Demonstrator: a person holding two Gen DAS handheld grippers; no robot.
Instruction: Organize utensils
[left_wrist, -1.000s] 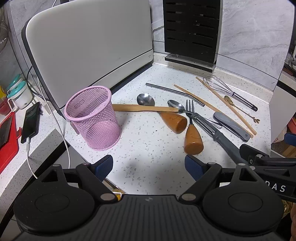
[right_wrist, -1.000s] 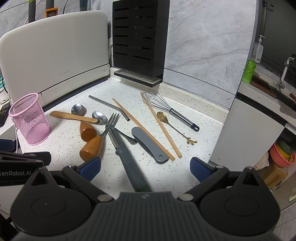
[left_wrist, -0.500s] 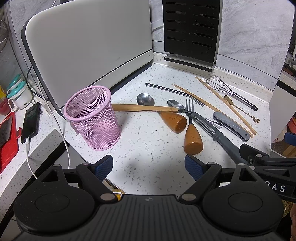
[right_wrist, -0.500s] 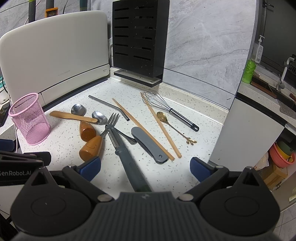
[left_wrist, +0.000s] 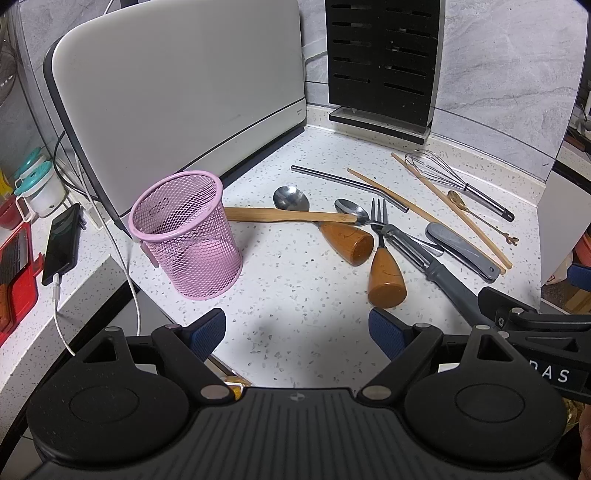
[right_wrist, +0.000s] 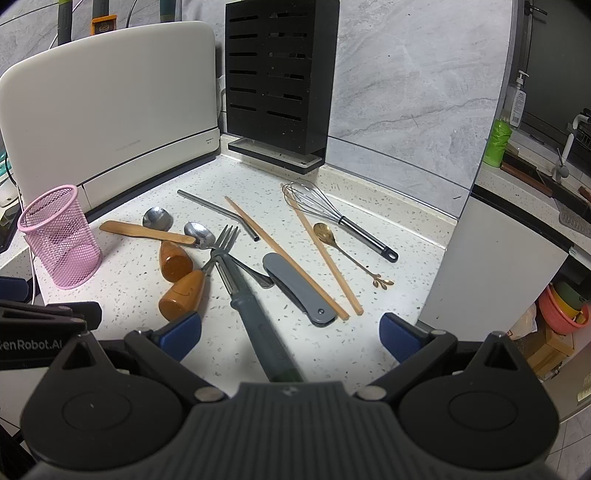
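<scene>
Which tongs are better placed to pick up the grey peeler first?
Right, probably. The peeler handle runs straight into the open right tongs. The left tongs, also open, face bare counter nearer the pink cup.

Both views evenly lit from overhead, bright, focus sharp across the speckled countertop (left_wrist: 295, 288); soft blurred shadow patch on it just ahead of the left gripper (left_wrist: 297, 330). Mild glare on the white appliance (left_wrist: 177, 96) face and the steel spoon bowls (right_wrist: 157, 217). Strong fisheye bowing: walls and counter edges curve, corners vignette to black.
</scene>
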